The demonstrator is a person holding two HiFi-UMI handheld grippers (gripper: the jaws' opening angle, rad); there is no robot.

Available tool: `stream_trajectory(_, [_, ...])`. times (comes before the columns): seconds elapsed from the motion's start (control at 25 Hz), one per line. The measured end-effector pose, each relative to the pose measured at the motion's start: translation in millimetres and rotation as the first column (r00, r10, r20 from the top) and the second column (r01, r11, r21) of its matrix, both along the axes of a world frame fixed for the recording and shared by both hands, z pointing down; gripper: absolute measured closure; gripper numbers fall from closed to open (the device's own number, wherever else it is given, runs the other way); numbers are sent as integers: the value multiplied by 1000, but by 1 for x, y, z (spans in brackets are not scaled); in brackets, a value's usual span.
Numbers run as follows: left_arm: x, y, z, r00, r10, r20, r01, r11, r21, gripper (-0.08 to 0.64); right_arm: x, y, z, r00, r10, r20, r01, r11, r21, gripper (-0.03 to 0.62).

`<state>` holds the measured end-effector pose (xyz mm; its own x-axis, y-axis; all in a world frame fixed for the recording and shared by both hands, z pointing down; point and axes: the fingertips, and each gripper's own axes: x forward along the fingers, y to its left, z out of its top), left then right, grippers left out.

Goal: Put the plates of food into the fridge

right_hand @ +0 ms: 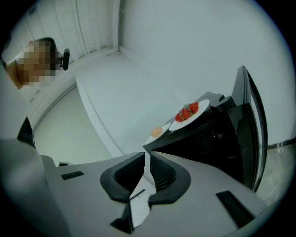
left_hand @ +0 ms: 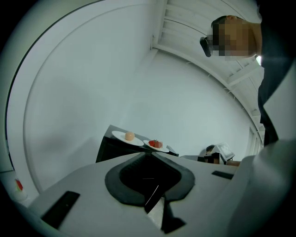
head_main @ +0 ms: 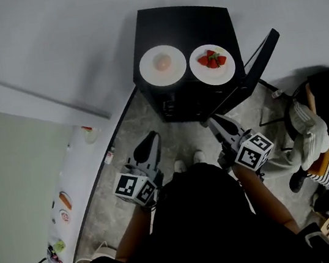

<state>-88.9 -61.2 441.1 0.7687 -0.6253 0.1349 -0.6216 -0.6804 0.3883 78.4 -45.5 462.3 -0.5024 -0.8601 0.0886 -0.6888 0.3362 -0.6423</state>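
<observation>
A low black fridge [head_main: 180,25] stands against the wall, its door [head_main: 260,64] swung open to the right. On its top sit two white plates: one with a round pale-orange food [head_main: 162,65], one with strawberries [head_main: 212,63]. My left gripper [head_main: 149,142] and right gripper [head_main: 216,123] hover over the floor in front of the fridge, both shut and empty. The left gripper view shows both plates [left_hand: 126,137] [left_hand: 156,145] beyond the closed left gripper [left_hand: 149,157]. In the right gripper view the strawberry plate [right_hand: 189,113] and open door [right_hand: 252,120] lie ahead of the right gripper [right_hand: 145,155].
A tall white appliance with magnets [head_main: 69,192] stands at the left. A seated person [head_main: 322,127] and clutter fill the right edge, next to the open door. My shoes [head_main: 188,162] stand on the speckled floor just before the fridge.
</observation>
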Motion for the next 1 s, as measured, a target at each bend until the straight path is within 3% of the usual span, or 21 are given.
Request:
stream_trajectory(0.16, [12, -7, 1, 1000, -5, 2, 5, 1000, -10, 520, 19, -17, 3, 985, 33, 169, -26, 999, -41, 529])
stream_trajectory(0.24, [17, -11, 1, 1000, -13, 6, 13, 1000, -5, 520, 27, -25, 4, 975, 50, 217, -40, 998, -53, 494])
stream_trajectory(0.44, [25, -19, 0, 999, -32, 18, 32, 999, 0, 520, 50, -44, 11, 929, 132, 346, -107, 990, -91, 482])
stream_trajectory(0.6, [35, -26, -2, 999, -30, 26, 30, 1000, 2, 520, 63, -63, 8, 902, 165, 399, -130, 985, -112, 469])
stream_trajectory(1.0, [34, -37, 2, 999, -35, 33, 35, 999, 1, 520, 78, -93, 23, 800, 257, 542, -174, 964, -201, 456])
